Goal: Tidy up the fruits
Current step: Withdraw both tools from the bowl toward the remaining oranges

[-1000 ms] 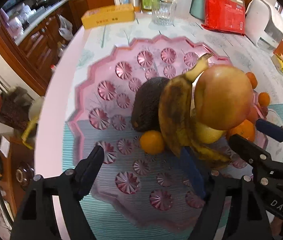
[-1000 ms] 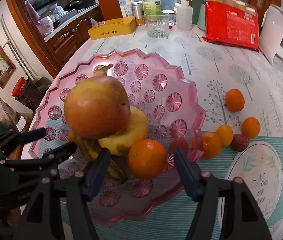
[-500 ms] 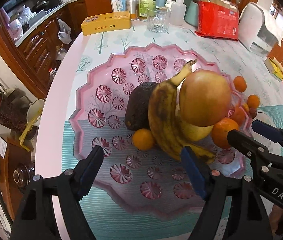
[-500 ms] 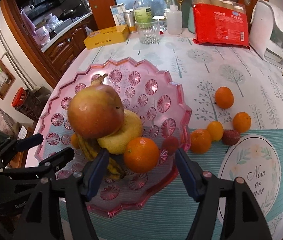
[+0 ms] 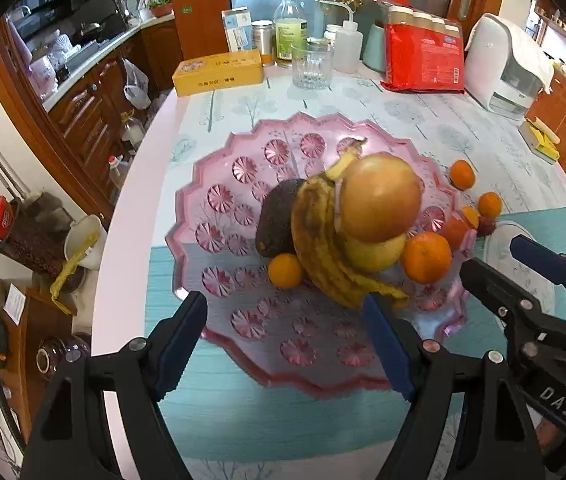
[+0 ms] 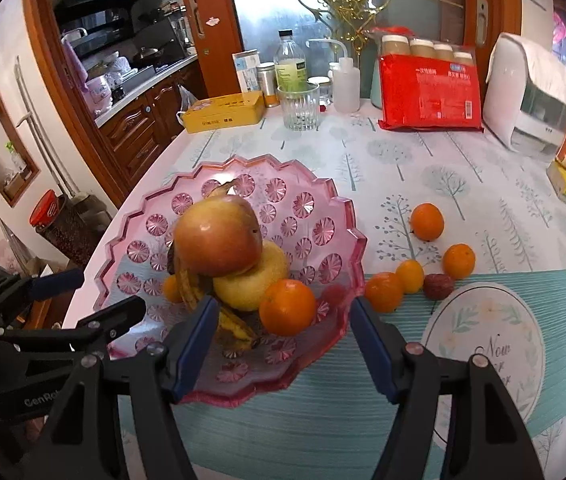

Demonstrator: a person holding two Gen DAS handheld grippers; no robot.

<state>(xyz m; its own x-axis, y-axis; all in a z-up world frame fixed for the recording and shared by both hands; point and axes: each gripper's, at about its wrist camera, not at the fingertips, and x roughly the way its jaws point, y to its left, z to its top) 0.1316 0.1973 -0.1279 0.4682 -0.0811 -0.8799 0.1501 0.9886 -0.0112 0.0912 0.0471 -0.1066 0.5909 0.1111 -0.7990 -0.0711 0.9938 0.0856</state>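
- Pink glass fruit plate (image 6: 347, 216) sits on the near-left part of the table (image 6: 483, 184), half on the tree-print cloth and half on a teal striped placemat (image 6: 323, 420).
- Piled up on the plate: a big reddish apple (image 6: 219, 236) on top of a yellow fruit (image 6: 255, 284), which looks like a pear or a second apple, can't say which. A very spotty banana (image 5: 323, 240) curls along the left of them, and a dark avocado (image 5: 279, 216) lies just left of the banana.
- Also on the plate: a small orange (image 5: 285, 270) near the avocado's near end, and a bigger orange (image 6: 287, 306) on the near-right side, touching the yellow fruit.
- Still off the plate, just right of its rim: two oranges (image 6: 383, 292) side by side plus a small dark red fruit (image 6: 437, 286). Two more oranges (image 6: 427, 222) sit a bit farther out on the cloth.
- Left gripper (image 5: 287, 344) is above the near edge of the plate, jaws spread wide, nothing between them.
- Right gripper (image 6: 283, 340) is spread too, also empty. It hangs over the plate's near-right rim, with the bigger orange showing just beyond the gap between its fingers.
- Far side of the table is clutter: yellow box (image 6: 223, 112), drinking glass (image 6: 299, 106), a red pack of cups (image 6: 429, 92), some bottles.
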